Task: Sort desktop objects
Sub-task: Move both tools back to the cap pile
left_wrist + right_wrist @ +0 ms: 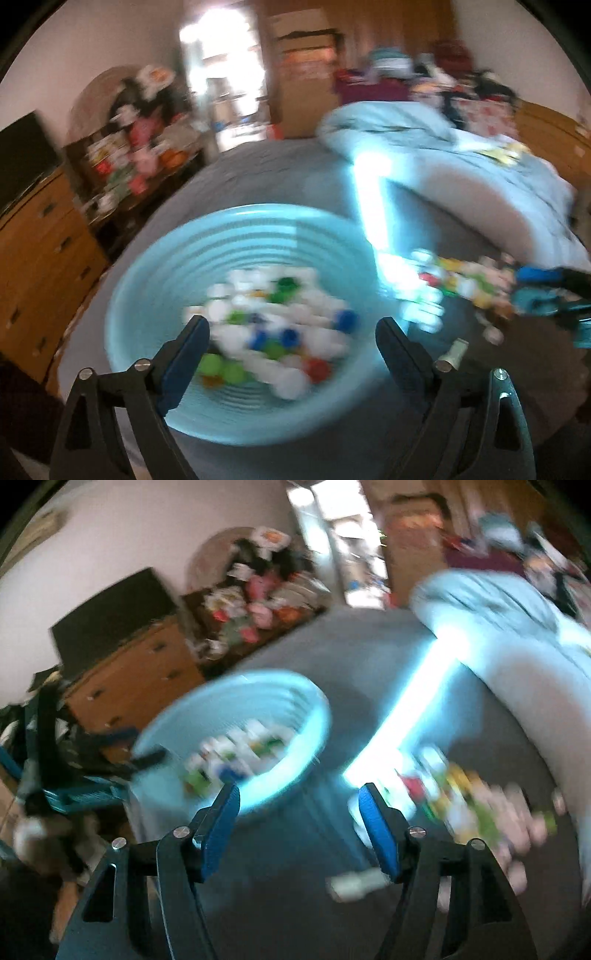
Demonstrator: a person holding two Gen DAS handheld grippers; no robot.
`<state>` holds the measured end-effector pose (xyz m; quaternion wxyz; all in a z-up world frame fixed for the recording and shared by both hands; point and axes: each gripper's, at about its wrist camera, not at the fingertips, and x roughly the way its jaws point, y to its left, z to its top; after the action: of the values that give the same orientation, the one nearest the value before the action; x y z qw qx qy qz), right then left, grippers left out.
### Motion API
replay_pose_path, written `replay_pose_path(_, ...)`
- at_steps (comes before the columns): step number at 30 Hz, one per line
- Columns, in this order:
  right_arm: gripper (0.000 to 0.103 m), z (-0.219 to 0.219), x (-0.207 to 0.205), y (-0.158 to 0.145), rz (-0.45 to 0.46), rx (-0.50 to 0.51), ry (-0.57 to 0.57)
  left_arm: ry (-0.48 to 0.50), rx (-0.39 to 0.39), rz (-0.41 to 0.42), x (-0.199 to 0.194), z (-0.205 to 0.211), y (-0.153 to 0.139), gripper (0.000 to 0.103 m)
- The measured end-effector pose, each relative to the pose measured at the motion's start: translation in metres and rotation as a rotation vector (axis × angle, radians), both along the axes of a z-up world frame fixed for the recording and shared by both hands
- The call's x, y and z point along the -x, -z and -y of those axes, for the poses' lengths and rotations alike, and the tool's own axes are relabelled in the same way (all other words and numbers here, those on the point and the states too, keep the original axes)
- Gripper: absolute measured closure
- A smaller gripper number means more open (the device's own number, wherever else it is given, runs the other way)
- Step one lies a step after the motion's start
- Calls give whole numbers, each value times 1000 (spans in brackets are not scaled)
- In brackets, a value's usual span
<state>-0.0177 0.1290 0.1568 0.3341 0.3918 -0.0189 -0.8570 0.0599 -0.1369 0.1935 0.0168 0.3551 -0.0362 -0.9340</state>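
Grey bedspread (pixel 280 166) carries a ribbed pale-blue plastic basin (pixel 155 280) filled with white bottles and coloured caps (pixel 273 325). Loose small items (pixel 469 801) lie scattered beside it. Left gripper (pixel 291 325) and right gripper (pixel 299 794) both gape, grasping nothing.

1. A basin (pixel 236 236) sits on the bed (pixel 280 173), holding a heap of small bottles and caps (pixel 273 332).
2. To the basin's right, a second pile of small items (pixel 461 284) lies loose on the bed.
3. Behind that pile, a quilt (pixel 443 155) is bunched toward the bed's far right corner.
4. Off the bed's left edge stands a chest of drawers (pixel 40 251).
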Motion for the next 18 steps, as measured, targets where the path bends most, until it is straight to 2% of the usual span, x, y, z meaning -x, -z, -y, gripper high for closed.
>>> replay_pose_path(2, 41, -32, -6, 25, 53, -18, 64, 89, -14, 0, -9, -29, 6, 8)
replay_pose_path(5, 41, -88, -17, 66, 164, -2, 178, 199, -75, 49, -14, -62, 31, 8)
replay_pose_path(7, 41, -114, -24, 82, 200, 4, 232, 230, -86, 102, -8, -78, 54, 8)
replay_pose_path(8, 41, -126, -30, 90, 216, 10, 252, 240, -87, 137, -5, -85, 66, 12)
replay_pose_path(9, 41, -133, -33, 94, 226, 14, 261, 265, -95, 180, 1, -93, 82, 23)
replay_pose_path(11, 41, -146, -41, 104, 241, 20, 274, 296, -100, 236, 9, -107, 101, 31)
replay_pose_path(15, 41, -159, -49, 120, 247, 25, 271, 313, -98, 258, 23, -131, 123, 33)
replay_pose_path(18, 41, -164, -53, 130, 258, 42, 271, 316, -79, 238, 43, -147, 132, 34)
